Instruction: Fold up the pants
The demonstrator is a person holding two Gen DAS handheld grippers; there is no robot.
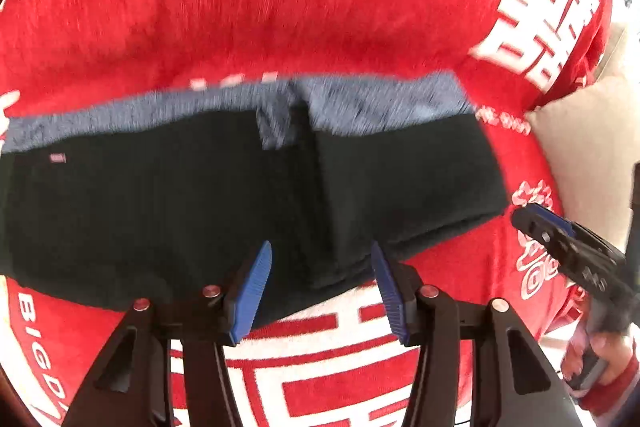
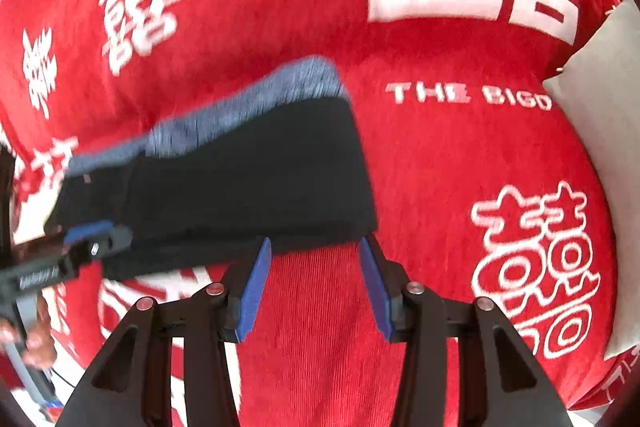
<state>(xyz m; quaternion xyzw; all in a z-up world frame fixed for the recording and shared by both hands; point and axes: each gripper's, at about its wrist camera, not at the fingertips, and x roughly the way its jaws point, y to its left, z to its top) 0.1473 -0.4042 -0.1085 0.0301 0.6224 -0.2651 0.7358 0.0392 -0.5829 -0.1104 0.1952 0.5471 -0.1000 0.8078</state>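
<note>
Two tongs hang over the folded pants

Two tongs point down at a red blanket (image 1: pixel 100 27) with big white signs and letters on it. I cannot tell what lies under the blanket.

The pants (image 1: pixel 180 211) lie flat on the blanket, folded into a short, wide bundle. They are black, with a grey-blue band along the far edge. A small pink tag sits near the left end of that band.

The left tongs (image 1: pixel 322 285) hang over the near edge of the pants. Their blue pads (image 1: pixel 250 293) stand apart and nothing is pinched between them; the black cloth lies below the gap.

The right tongs (image 2: pixel 314 285) hang by the right end of the pants, over the near corner. Their pads are apart too, with mostly red blanket below the gap. They grip nothing.

A hand (image 1: pixel 604 359) in a red cuff holds the right tongs. Something pale and soft (image 2: pixel 608 131) lies at the right side of the blanket.
</note>
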